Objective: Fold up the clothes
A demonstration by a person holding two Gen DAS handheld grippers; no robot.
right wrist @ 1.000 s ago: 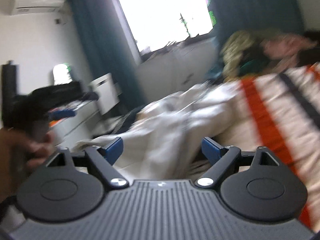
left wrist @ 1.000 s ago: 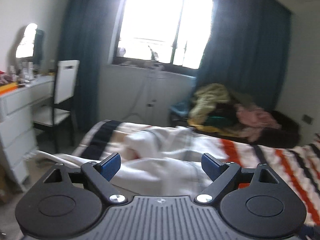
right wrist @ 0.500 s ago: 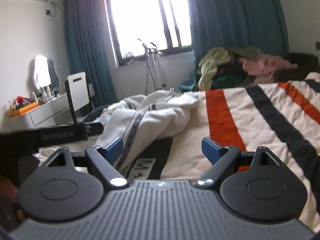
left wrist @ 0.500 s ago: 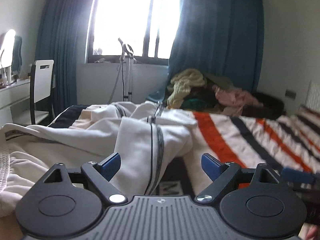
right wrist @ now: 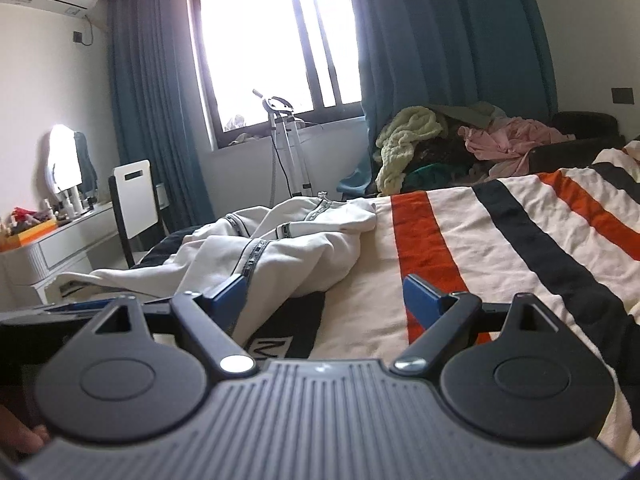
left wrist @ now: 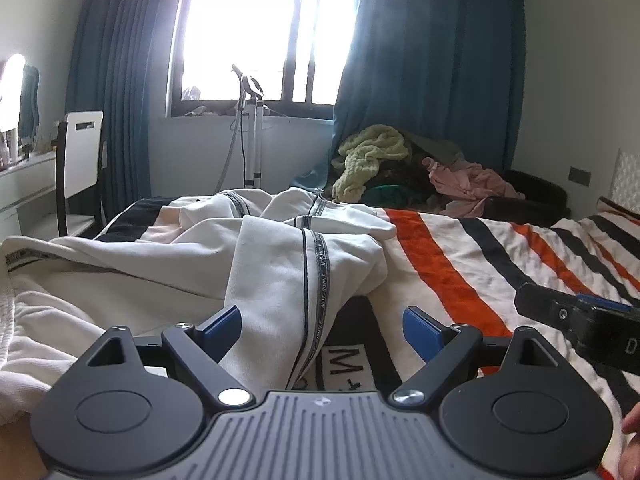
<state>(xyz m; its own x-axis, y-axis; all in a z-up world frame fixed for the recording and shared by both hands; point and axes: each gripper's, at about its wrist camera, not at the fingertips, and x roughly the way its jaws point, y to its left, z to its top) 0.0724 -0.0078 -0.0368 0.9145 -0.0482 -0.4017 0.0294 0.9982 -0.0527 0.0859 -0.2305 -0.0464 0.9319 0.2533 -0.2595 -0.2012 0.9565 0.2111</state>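
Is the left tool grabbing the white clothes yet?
Cannot tell. In the left wrist view the left tool is open, and the white garment shows between its fingers, but whether the fabric lies between the pads or just beyond them isn't plain.

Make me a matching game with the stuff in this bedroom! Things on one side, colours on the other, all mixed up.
Things:
1. crumpled garment on the bed
2. curtains
3. fluffy blanket on the pile
4. clothes next to it on the pile

Colours:
A. pink
B. white with a dark lettered stripe
C. pale yellow-green
D. dark blue-green

Pairs: 1-B, 2-D, 3-C, 4-A
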